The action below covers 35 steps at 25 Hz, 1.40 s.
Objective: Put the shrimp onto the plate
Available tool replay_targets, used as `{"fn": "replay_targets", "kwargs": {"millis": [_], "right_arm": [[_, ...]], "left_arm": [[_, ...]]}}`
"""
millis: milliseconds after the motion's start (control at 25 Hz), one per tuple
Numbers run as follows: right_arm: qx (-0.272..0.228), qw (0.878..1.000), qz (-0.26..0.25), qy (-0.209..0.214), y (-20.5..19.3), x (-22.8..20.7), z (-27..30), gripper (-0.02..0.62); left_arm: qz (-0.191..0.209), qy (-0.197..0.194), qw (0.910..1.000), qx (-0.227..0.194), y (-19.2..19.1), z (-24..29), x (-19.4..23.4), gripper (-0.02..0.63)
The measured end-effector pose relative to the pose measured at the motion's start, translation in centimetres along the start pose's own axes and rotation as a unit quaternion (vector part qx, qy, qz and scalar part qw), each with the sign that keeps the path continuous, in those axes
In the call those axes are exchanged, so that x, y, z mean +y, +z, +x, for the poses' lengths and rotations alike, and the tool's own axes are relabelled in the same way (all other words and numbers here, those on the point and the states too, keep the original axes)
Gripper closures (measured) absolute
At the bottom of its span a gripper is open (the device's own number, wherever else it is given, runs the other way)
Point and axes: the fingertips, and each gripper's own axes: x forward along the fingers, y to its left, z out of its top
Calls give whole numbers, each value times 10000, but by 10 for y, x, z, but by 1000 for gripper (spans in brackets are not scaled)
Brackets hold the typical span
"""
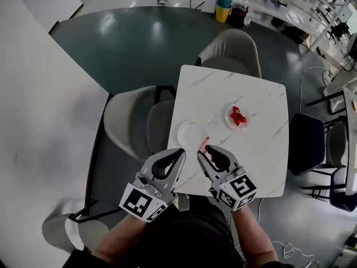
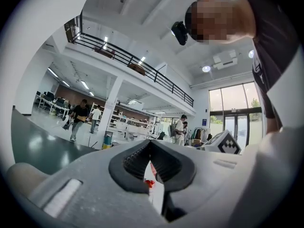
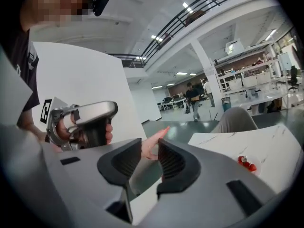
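Marble table holds an empty plate; right gripper pinches a pale shrimp mid-body; left gripper is closed, empty. Shrimp looks light, soft, slippery.

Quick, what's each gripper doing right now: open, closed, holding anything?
Left gripper: closed, tips touching, nothing held.
Right gripper: closed on the shrimp.

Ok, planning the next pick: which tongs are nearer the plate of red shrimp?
Right. The right tongs sit below-left of that plate; the left tongs are farther left.
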Motion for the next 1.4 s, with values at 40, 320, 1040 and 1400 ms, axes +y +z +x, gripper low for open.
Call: {"fn": "replay_targets", "kwargs": {"millis": [40,320,1040,1400], "right_arm": [[136,9999,-50,28,-7,-10,9,483],[966,9944,-408,-82,-68,-66,60,483],[3044,9274,-2073,-654,-211,-127,144,483],[3515,9052,-2331,-517,-233,-129,152,482]], "left_arm": [[-23,57,10000,41,-5,7,6,598],[-149,207,9989,396,-44,41,33,598],[-280,203,9948,963,-143,48,90,598],[-334,238,9942,992,-152,43,102,598]]}}
